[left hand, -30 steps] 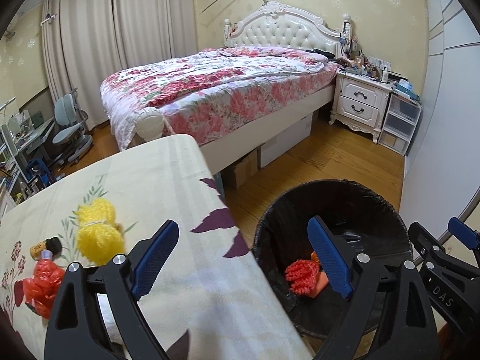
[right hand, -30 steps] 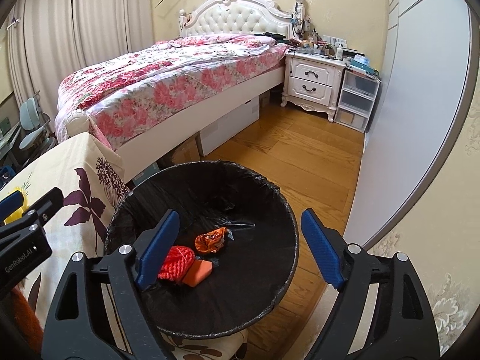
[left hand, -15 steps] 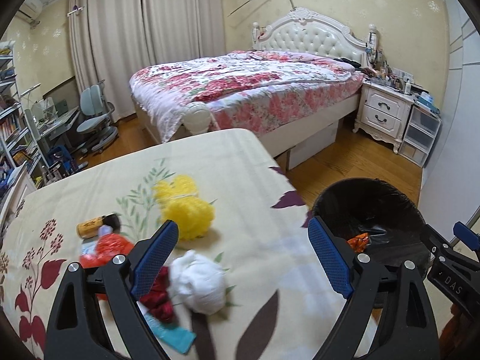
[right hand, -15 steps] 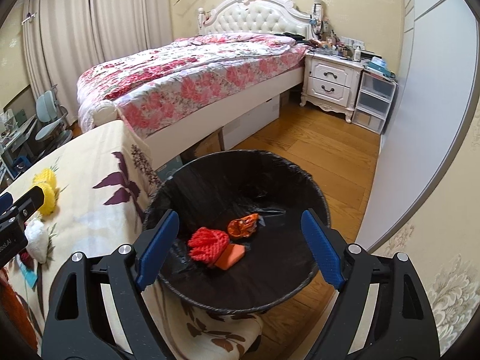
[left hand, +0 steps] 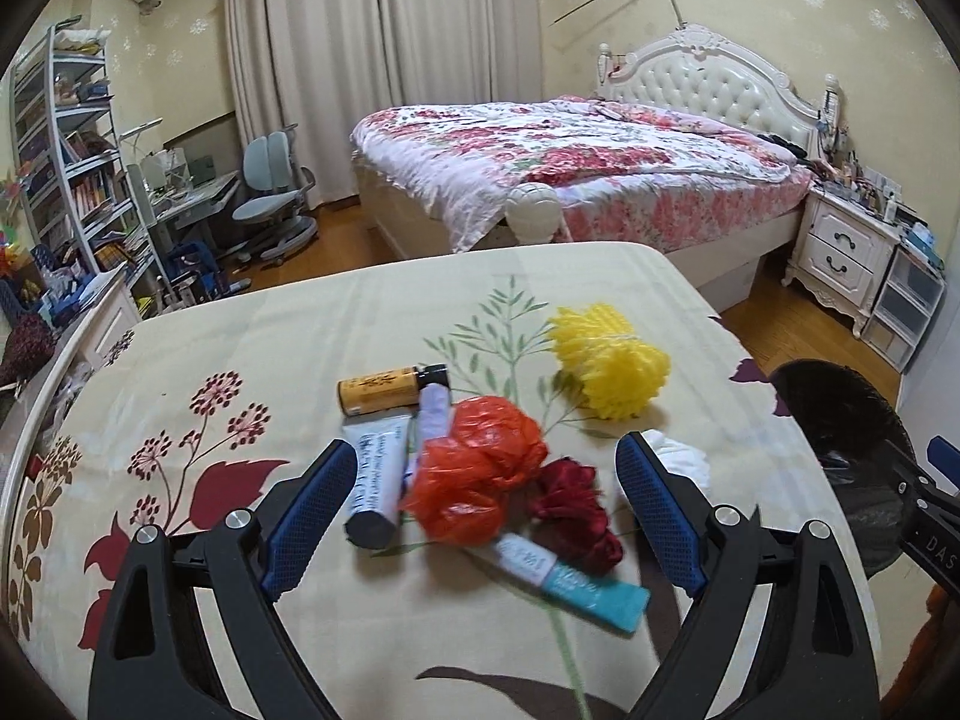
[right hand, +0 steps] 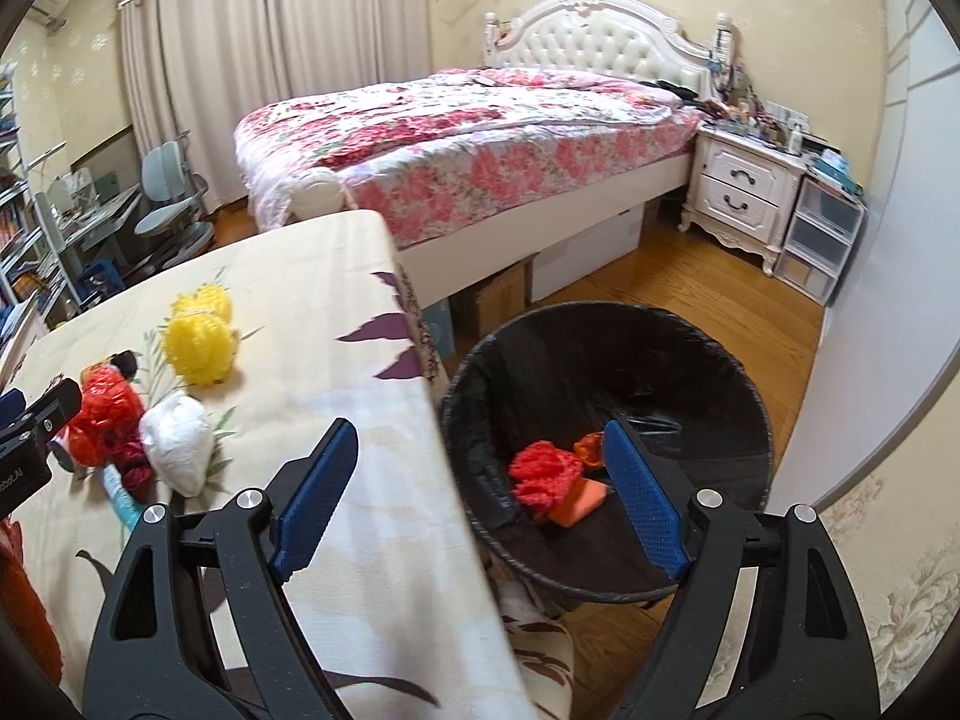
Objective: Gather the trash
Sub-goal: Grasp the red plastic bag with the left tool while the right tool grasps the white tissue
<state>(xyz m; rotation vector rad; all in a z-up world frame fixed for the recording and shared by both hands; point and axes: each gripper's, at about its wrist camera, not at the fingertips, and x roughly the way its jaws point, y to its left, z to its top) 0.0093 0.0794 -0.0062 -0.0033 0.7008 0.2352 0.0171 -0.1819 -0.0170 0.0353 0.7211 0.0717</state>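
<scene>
My left gripper [left hand: 486, 516] is open and empty, just above a crumpled orange plastic bag [left hand: 480, 474] on the floral tablecloth [left hand: 240, 360]. Around the bag lie a dark red wad [left hand: 576, 516], a white wad [left hand: 678, 462], a yellow mesh ball [left hand: 612, 366], a white tube [left hand: 375, 486], a teal tube [left hand: 570, 576] and an orange bottle [left hand: 384, 390]. My right gripper [right hand: 474, 492] is open and empty over the table edge beside the black-lined trash bin [right hand: 744, 384]. The bin holds a red mesh piece [right hand: 543, 471] and orange scraps [right hand: 579, 501].
The bin also shows at the right in the left wrist view [left hand: 840, 414], off the table edge. A bed [right hand: 480, 138] and a nightstand [right hand: 744, 192] stand beyond on the wooden floor. A desk chair [left hand: 270, 198] and shelves [left hand: 66, 138] are at the left.
My left gripper has swung left from over the bin to over the trash pile on the table. My right gripper has shifted left too, from over the bin towards the table edge.
</scene>
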